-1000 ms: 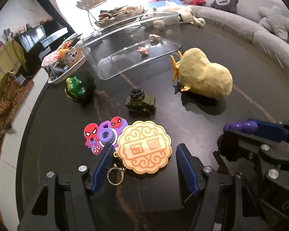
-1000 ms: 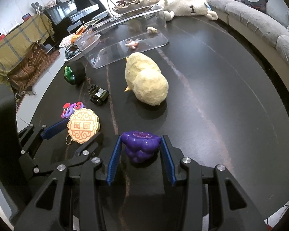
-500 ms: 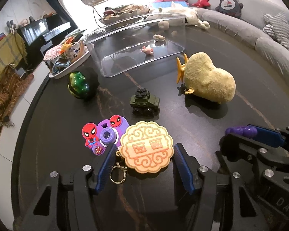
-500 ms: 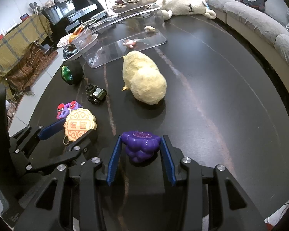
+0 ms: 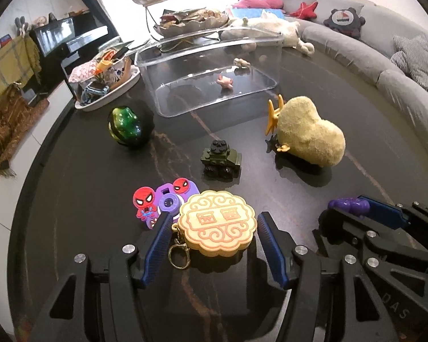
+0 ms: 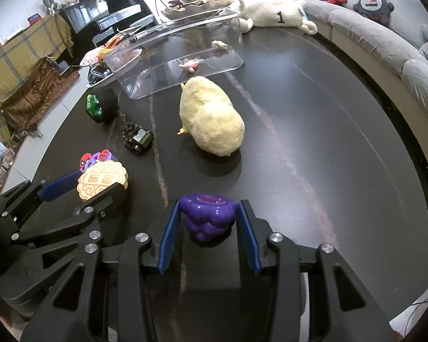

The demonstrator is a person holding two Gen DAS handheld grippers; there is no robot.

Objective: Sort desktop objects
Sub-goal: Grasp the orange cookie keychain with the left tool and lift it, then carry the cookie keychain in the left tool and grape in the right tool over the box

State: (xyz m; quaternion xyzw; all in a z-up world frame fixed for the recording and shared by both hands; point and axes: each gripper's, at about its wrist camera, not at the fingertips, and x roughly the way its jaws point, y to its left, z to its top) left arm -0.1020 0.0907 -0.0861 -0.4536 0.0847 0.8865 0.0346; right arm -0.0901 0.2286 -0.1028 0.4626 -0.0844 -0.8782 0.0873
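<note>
The dark table (image 5: pixel 371 131) carries a clear plastic bin (image 5: pixel 211 65) at its far side, with a yellow plush toy (image 5: pixel 308 136) nearer. My left gripper (image 5: pixel 211 228) is spread around the mooncake keychain (image 5: pixel 216 223), a small gap at each pad. My right gripper (image 6: pixel 209 222) is clamped on the purple grapes (image 6: pixel 208 216).

On the worktop (image 5: pixel 385 148): one cookie keychain (image 5: pixel 216 225), one camera toy (image 5: pixel 168 199), one toy truck (image 5: pixel 221 161), one green ball (image 5: pixel 128 125), one plush chick (image 5: pixel 308 134), one purple grape toy (image 6: pixel 208 216). One clear bin (image 5: pixel 208 71) holds two small figures (image 5: pixel 225 82).
</note>
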